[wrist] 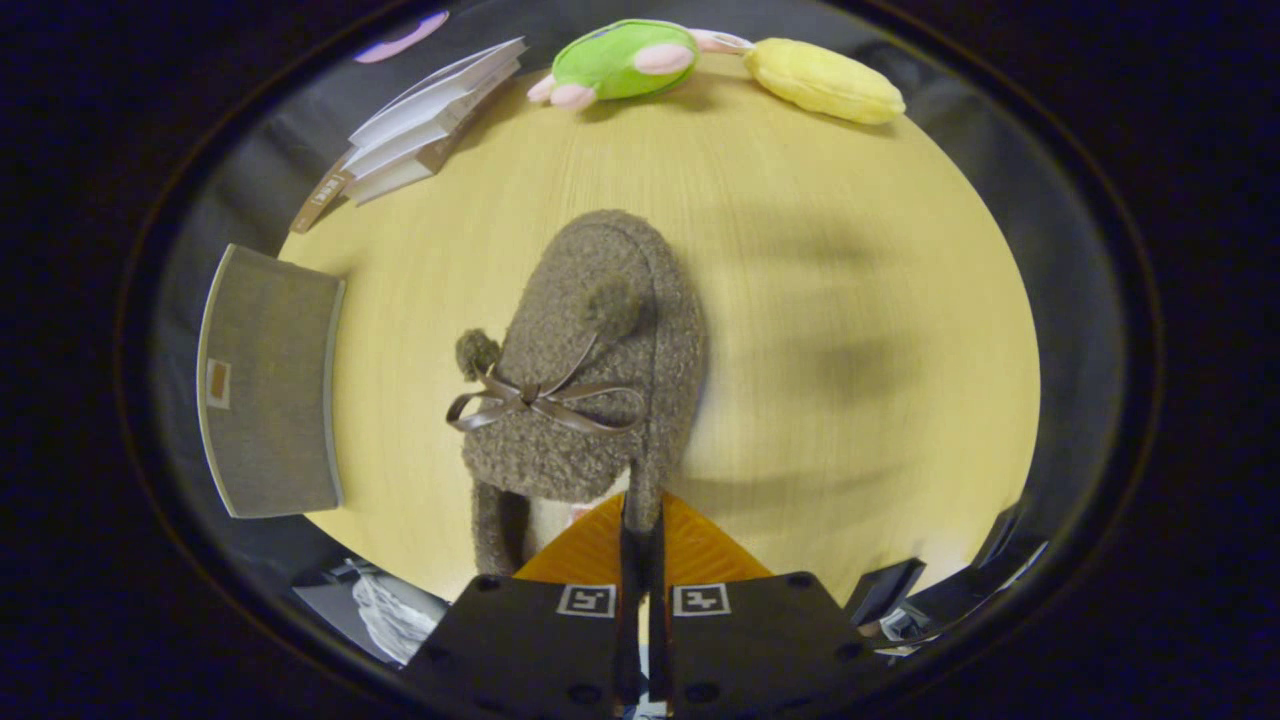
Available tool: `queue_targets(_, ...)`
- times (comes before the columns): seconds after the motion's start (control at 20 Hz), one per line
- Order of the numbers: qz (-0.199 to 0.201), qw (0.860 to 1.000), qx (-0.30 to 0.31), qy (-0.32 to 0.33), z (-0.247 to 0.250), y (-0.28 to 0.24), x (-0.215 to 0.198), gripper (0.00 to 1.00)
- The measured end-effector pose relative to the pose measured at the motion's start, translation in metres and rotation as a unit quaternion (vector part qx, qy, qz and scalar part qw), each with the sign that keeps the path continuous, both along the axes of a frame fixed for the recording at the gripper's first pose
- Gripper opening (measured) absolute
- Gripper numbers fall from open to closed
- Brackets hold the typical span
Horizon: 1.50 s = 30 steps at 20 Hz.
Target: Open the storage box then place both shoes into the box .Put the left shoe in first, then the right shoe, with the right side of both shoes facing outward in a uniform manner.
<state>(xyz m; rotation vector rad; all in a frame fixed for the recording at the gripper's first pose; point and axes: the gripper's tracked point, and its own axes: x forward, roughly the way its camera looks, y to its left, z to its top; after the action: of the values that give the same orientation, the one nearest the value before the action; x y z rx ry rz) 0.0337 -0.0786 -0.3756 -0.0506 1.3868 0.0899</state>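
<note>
Pinching the rim of a fuzzy brown slipper (590, 370), the gripper (641, 520) has its two fingers pressed nearly together, with the slipper's collar wall caught between them at the heel end. That slipper hangs just ahead of the fingers, toe pointing away, above a pale wooden table (850, 300). Its upper carries a thin brown ribbon bow (545, 400) and two small pom-poms, and a light lining shows inside the opening beside the fingers.

Off to the left of the slipper, at the table's edge, sits a grey fabric storage box (270, 385) with a small tag on its face; whether its lid is open cannot be told from this angle.

Farther away, beyond the box, a stack of white books (430, 120) lies at the table's far left corner. At the far edge, well beyond the slipper's toe, rest a green plush toy (615, 60) with pink feet and, just to its right, a yellow plush toy (825, 80).
</note>
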Motion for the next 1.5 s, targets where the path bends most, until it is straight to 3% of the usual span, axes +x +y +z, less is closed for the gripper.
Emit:
queue_targets(0.1,0.008,1.0,0.008,-0.013,0.0,0.0,0.002,0.07)
queue_targets(0.55,-0.049,0.992,0.117,-0.002,0.011,0.019,-0.01,0.04)
queue_targets(0.9,-0.08,0.974,0.212,0.008,0.08,0.067,-0.035,0.04)
queue_targets(1.15,-0.035,0.97,0.239,-0.011,0.133,0.12,-0.042,0.04)
queue_targets(1.5,0.008,0.953,0.302,0.006,0.186,0.224,-0.062,0.04)
